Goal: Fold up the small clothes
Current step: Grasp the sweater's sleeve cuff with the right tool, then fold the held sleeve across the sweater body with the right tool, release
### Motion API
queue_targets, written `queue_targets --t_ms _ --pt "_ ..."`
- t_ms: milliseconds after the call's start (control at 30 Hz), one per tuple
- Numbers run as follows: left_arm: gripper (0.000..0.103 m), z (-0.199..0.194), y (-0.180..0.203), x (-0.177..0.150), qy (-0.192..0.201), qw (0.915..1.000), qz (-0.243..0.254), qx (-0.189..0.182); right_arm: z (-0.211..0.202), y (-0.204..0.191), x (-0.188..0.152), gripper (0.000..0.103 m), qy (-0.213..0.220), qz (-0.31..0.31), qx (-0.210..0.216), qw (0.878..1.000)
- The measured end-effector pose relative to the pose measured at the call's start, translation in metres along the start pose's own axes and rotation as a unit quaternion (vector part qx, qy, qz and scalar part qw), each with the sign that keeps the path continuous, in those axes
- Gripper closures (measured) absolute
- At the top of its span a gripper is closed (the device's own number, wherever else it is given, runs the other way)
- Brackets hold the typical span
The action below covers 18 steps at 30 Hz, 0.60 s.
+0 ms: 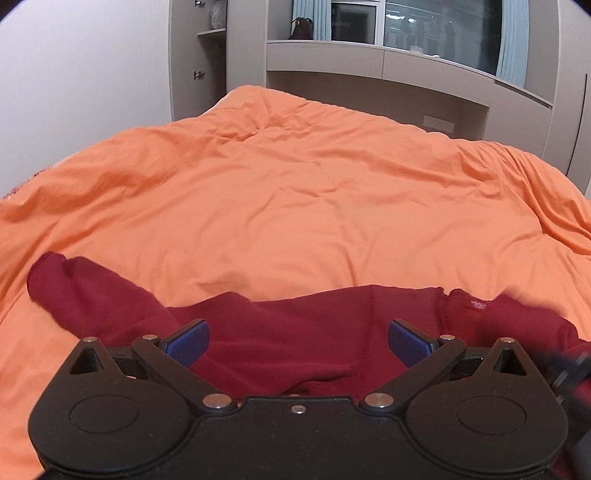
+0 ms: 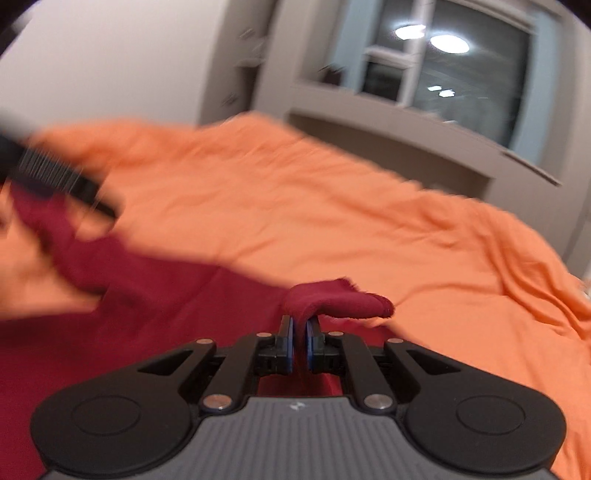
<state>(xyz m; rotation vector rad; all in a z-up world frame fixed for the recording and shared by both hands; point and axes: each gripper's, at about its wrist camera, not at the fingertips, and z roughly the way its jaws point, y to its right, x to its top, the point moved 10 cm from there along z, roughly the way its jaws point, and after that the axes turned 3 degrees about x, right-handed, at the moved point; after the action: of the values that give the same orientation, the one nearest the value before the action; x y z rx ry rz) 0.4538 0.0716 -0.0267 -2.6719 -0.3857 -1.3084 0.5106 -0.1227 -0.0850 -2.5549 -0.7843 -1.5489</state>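
A dark red sweater (image 1: 280,332) lies spread on the orange bedcover (image 1: 295,206), one sleeve (image 1: 66,284) stretched out to the left. My left gripper (image 1: 298,341) is open, its blue pads wide apart just above the sweater's body, holding nothing. In the right wrist view my right gripper (image 2: 300,328) is shut on a fold of the sweater's edge (image 2: 336,299), which bunches up over the fingertips. The rest of the sweater (image 2: 129,302) spreads to the left. The left gripper shows there as a blurred black shape (image 2: 59,181).
The orange bedcover fills the bed, wrinkled toward the far right (image 1: 535,192). Beyond the bed stand a beige shelf unit (image 1: 369,62) and a window (image 1: 436,29). A white wall (image 1: 74,74) is on the left.
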Motion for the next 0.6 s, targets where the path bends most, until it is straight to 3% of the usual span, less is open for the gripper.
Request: queue_targets --t_ms 100,200,267,333,433,567,600 --pt "0.0 0.004 0.002 -0.005 0.007 0.9999 0.014 0.004 0.009 -0.027 -0.021 0.095 -0.029 -0.037 0.02 0.999" --pt "0.0 0.01 0.01 -0.01 0.005 0.9998 0.018 -0.008 0.004 -0.047 -0.039 0.086 -0.04 -0.053 0.048 0.997" --pt "0.0 0.013 0.016 -0.015 0.0 0.9997 0.016 -0.021 0.0 -0.057 -0.044 0.049 -0.042 -0.073 0.063 0.994" --pt "0.0 0.016 0.022 -0.02 -0.004 0.9994 0.015 -0.03 -0.008 -0.067 -0.05 0.038 -0.039 -0.097 0.075 0.992" --pt "0.0 0.02 0.029 -0.024 -0.004 0.9991 0.023 -0.037 -0.017 -0.067 -0.052 0.03 -0.036 -0.11 0.083 0.99" --pt "0.0 0.03 0.049 -0.029 -0.015 0.9969 0.033 -0.07 -0.041 -0.031 -0.052 0.006 -0.021 -0.052 0.065 0.996" --pt "0.0 0.035 0.056 -0.033 -0.024 0.9963 0.037 -0.074 -0.047 -0.015 -0.053 0.004 -0.018 -0.027 0.056 0.998"
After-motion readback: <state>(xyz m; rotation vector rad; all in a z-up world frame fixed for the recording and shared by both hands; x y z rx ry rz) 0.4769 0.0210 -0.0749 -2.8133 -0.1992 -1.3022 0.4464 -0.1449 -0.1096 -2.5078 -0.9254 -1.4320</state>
